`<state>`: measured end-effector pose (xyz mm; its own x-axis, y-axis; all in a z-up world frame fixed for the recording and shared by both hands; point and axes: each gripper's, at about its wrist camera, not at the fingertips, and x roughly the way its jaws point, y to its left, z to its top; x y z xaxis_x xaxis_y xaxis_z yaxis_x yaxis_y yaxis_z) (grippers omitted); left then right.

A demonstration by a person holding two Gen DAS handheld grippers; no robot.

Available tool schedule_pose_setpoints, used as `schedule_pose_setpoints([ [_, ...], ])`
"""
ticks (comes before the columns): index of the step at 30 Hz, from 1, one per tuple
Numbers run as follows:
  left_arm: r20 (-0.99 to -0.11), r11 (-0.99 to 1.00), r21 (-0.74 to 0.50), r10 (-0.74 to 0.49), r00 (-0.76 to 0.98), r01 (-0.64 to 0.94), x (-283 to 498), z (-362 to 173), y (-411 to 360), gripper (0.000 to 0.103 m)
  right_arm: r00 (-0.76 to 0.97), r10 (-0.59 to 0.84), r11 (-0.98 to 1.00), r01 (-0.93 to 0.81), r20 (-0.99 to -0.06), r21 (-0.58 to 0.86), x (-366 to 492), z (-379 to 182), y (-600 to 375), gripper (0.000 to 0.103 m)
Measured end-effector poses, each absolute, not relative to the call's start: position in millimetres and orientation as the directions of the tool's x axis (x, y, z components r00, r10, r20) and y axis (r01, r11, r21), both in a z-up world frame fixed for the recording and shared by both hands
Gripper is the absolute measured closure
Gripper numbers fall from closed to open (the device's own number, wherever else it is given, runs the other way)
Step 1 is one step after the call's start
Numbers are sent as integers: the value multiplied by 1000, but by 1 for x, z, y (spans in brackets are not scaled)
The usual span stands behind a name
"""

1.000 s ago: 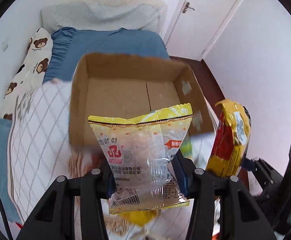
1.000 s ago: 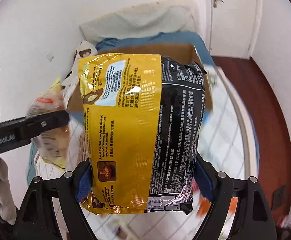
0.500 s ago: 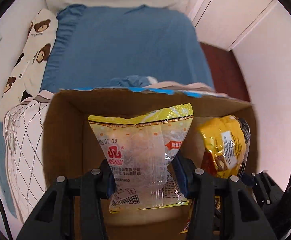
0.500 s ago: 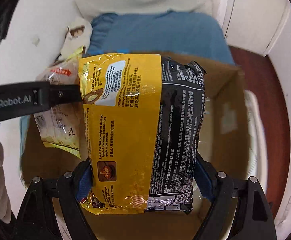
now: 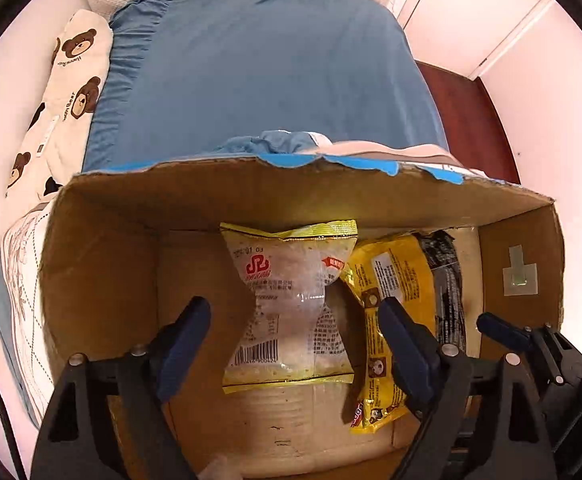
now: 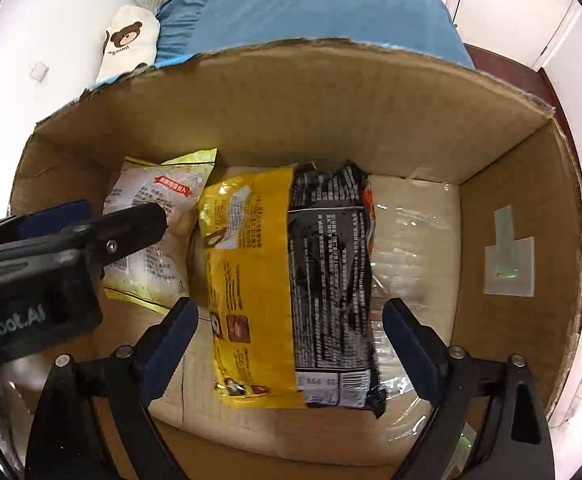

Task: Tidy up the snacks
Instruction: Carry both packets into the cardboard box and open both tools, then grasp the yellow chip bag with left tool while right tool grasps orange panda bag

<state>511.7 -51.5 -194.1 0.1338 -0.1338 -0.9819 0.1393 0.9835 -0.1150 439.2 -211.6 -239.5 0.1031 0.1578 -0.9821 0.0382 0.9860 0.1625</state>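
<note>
Both packets lie in the box (image 6: 511,184): the clear packet (image 5: 291,300) between the opening left tool (image 5: 295,320), the noodles (image 6: 291,280) between the opening right tool (image 6: 291,320). Neither is gripped. On withdrawal, a packet could be snagged and dragged out.

We hold both grippers pointed steeply downward, side by side. Our left gripper (image 5: 295,320) has its jaws opening; the two blue-padded fingers (image 5: 185,332) stand well apart, and the pads press on nothing, though a packet lies between and below them. Our right gripper (image 6: 291,328) likewise has its jaws opening, its blue pads (image 6: 409,340) spread wide and clear of the packet lying between them. In the right wrist view, the left gripper's black body enters from the left edge, just beside the right one.
</note>
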Motion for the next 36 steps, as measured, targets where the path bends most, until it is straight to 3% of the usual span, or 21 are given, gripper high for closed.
schedule_pose_setpoints([
  [20,-889,992,-68,-107,444,101,404,-110,-22,13,361,42,992,98,-932,83,308,-120,-216,7],
  [31,-816,986,-29,-119,565,166,325,-55,-30,13,483,48,988,108,-875,114,245,-70,-212,7],
  [36,-826,971,12,-124,550,237,278,-58,-37,13,459,88,981,112,-884,156,199,-70,-218,7],
])
